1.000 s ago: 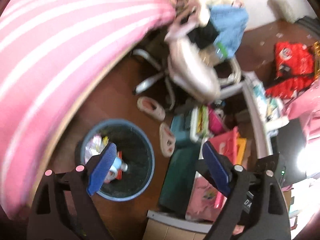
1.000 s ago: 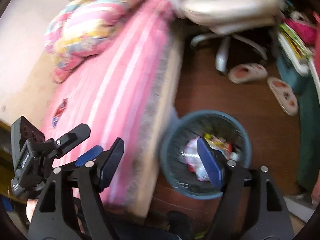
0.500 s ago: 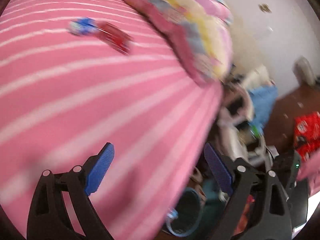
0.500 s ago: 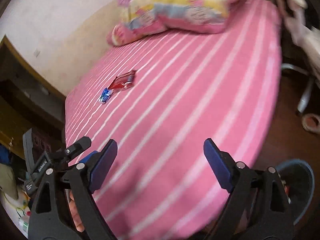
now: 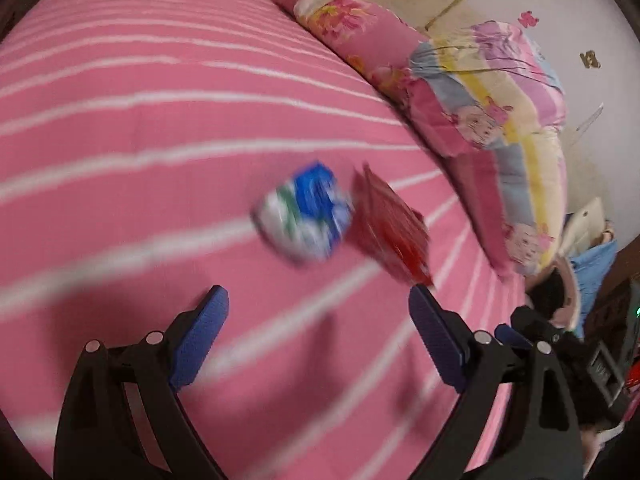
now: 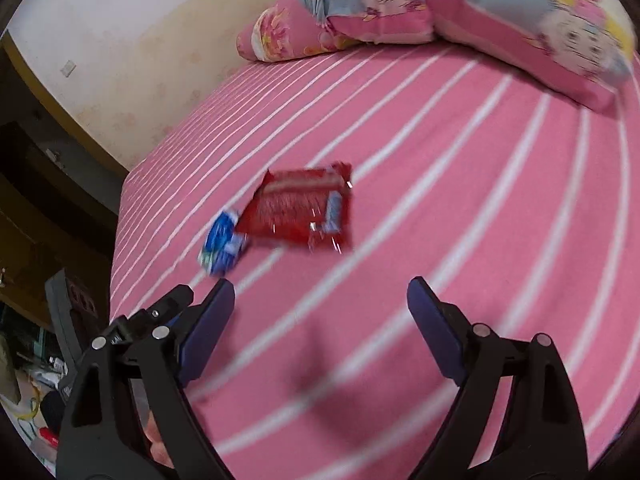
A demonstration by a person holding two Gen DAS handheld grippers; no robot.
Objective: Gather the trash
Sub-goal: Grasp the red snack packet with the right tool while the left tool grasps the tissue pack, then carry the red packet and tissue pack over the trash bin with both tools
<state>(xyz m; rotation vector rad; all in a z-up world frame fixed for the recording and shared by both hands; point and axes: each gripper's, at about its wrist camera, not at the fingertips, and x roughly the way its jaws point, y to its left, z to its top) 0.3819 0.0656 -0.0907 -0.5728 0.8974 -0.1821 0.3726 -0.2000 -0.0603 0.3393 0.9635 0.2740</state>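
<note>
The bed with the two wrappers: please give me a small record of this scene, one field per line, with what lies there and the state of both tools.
surface: pink bed sheet with white stripes
trash item 1: flat red plastic snack wrapper, lying on the sheet
trash item 2: crumpled blue and white wrapper, beside the red one; touching or not, cannot tell (blur)
bedding: pink floral pillow and folded cartoon quilt at the far end
left tool: open, empty, above the sheet near the blue wrapper
right tool: open, empty, short of the red wrapper
</note>
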